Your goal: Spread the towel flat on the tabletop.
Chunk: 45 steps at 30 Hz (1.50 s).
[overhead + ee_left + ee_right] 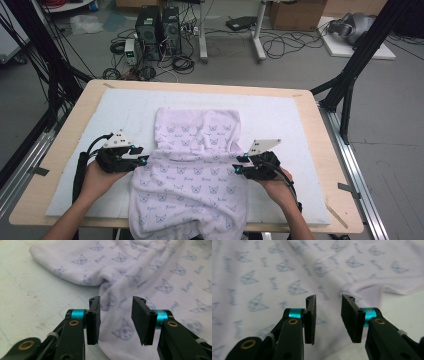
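A soft, pale lilac knit garment printed with small grey-blue cat faces (192,170) lies in the middle of a light grey padded mat (285,115) that covers a pale wooden table with rounded corners (325,150). The cloth looks finely ribbed and limp; its far part is folded back into a broad, smooth-edged band, and its near part spreads wider and hangs over the table's front edge, where it is cut off by the frame.

The left gripper (142,156), black with turquoise collars and a grey three-cornered plate on top, sits at the garment's left edge, held in the person's left hand (97,177). In the left gripper view its flat black pads stand apart with nothing pinched between them, released above the cloth where a rolled hem meets the mat. The right gripper (237,167), of the same build, sits at the garment's right edge in the right hand (275,187). In the right gripper view its jaws are likewise parted and empty, with printed fabric and a stitched seam beneath them.

The mat shows faint scuffs and pencil-like lines. Whether the pads brush the cloth is hard to make out
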### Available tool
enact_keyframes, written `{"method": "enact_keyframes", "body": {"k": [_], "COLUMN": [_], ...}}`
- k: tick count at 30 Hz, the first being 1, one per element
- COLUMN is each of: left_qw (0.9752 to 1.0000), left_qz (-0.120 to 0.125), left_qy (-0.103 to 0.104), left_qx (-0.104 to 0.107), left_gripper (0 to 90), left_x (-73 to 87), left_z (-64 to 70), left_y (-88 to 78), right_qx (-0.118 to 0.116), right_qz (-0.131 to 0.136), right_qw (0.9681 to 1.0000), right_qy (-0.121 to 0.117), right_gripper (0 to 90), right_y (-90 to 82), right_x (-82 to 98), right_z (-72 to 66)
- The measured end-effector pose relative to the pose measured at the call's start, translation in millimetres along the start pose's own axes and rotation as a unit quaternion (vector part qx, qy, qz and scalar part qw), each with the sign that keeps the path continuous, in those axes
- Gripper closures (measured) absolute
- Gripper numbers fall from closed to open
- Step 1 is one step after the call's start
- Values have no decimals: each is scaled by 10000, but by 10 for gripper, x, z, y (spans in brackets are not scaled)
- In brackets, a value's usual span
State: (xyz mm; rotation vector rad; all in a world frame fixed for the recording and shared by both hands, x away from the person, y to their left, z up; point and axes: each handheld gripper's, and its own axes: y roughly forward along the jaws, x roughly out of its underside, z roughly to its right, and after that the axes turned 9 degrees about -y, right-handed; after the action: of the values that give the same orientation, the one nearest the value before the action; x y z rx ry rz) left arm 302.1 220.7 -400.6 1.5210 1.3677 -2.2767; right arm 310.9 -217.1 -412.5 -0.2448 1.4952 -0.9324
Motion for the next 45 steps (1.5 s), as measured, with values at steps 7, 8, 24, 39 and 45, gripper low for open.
{"method": "enact_keyframes", "body": {"k": [7, 8, 24, 39, 45], "left_qw": [9987, 9982, 9966, 9930, 9925], "left_qz": [-283, -380, -379, -546, -657], "left_qy": [245, 268, 524, 456, 392], "left_qx": [348, 381, 507, 943, 949], "left_gripper": [554, 552, 872, 658, 698], "left_x": [286, 328, 529, 497, 431], "left_z": [271, 281, 483, 522, 468], "left_y": [29, 63, -193, -51, 85], "right_qx": [-451, -485, -792, -933, -842], "right_qz": [-154, -240, -105, -2, -106], "right_qw": [9986, 9981, 9963, 9952, 9960], "right_qy": [-231, -287, -307, -302, -280], "right_gripper": [587, 587, 874, 608, 599], "right_y": [98, 129, -57, -53, 54], "right_x": [138, 156, 203, 196, 195], "right_z": [-327, -354, -604, -635, -560]}}
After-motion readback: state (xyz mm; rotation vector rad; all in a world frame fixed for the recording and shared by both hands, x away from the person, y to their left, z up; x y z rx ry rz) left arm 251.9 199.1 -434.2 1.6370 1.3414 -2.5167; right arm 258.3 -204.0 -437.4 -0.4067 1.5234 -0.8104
